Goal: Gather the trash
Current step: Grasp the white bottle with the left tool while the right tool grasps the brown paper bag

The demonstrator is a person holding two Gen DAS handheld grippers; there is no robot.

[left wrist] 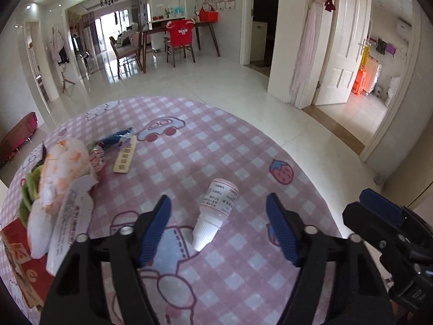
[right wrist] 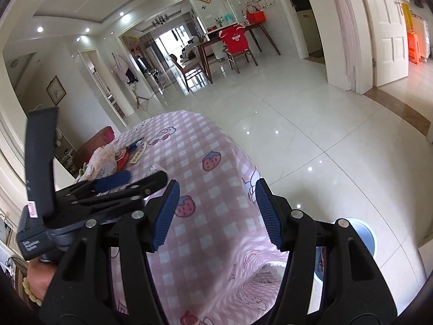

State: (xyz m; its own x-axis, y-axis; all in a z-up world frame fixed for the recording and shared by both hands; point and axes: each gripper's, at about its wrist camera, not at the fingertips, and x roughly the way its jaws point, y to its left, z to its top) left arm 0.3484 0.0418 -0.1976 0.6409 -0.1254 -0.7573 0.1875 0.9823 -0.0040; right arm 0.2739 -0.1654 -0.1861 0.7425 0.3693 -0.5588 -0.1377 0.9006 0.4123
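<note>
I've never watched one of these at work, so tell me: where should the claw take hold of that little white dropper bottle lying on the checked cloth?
Probably across the labelled body of the dropper bottle, not the tapered nozzle, which would likely slip. It lies on its side, nozzle toward the camera, between the open pads of the left claw, so coming down from above with one pad on each long side suits it.

Bright daylit room, ceiling spotlights, glare on floor tiles (right wrist: 284, 113), fisheye-warped edges.

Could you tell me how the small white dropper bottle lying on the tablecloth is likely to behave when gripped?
The dropper bottle looks like small plastic, so probably light. It lies on its side and is round, so a nudge may roll it. Its tapered tip could slip between pads.
</note>
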